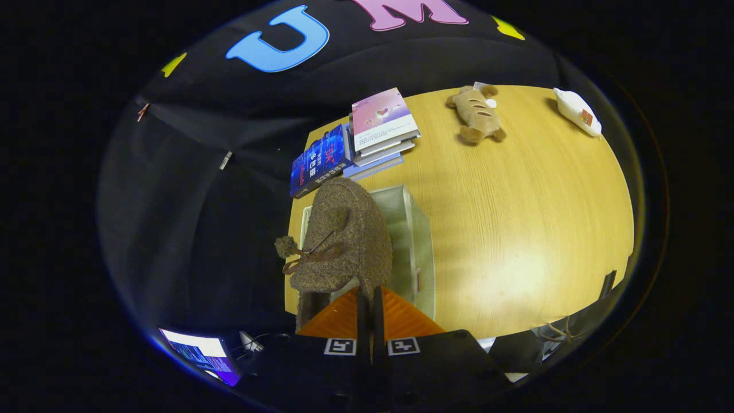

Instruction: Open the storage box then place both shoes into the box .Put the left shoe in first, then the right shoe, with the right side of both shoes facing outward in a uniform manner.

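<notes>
My gripper (pixel 370 298) is shut on the rim of a brown fuzzy shoe (pixel 344 241), which hangs toe-forward just ahead of the fingers. The shoe has a brown lace bow and a small pompom on its left side. Directly under and beyond the shoe stands the pale translucent storage box (pixel 416 241) on the wooden table (pixel 516 229); its top looks open and the shoe covers most of its left half. What lies inside the box is hidden by the shoe.
A stack of books (pixel 367 143) lies just beyond the box at the table's far edge. A brown plush toy (pixel 477 113) and a white packet (pixel 578 112) rest at the far right. A lit screen (pixel 200 351) sits low on the left, off the table.
</notes>
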The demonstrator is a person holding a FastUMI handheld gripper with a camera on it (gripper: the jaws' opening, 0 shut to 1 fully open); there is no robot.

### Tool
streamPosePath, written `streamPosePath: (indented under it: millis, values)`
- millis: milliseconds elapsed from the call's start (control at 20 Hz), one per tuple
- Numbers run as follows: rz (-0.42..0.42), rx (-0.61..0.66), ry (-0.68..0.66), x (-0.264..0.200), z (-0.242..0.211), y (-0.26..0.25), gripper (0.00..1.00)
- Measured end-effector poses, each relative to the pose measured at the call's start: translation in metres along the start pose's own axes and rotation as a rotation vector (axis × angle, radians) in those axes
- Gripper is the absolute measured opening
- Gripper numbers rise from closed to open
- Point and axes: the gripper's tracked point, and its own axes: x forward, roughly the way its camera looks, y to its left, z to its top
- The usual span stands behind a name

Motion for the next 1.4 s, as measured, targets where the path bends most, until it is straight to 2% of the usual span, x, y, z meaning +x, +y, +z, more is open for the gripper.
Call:
streamPosePath:
  millis: [350,450,600,700,750,950,1000,1200,1400]
  values:
    - [-0.090,0.001,0.039,0.031,-0.018,-0.005,0.05]
    - [-0.072,0.019,0.047,0.034,-0.022,-0.001,0.05]
    - [-0.010,0.030,0.056,0.035,-0.022,0.011,0.13]
    - [-0.005,0.001,0.055,0.031,-0.019,0.013,0.30]
    - [-0.004,-0.006,0.055,0.031,-0.020,0.014,0.33]
    - [-0.004,-0.015,0.059,0.030,-0.022,0.012,0.58]
    - [-0.003,-0.015,0.060,0.029,-0.023,0.011,0.70]
    - [0.008,-0.006,0.057,0.025,-0.024,0.008,0.89]
    - [0.037,-0.007,0.014,0.014,-0.017,0.005,0.97]
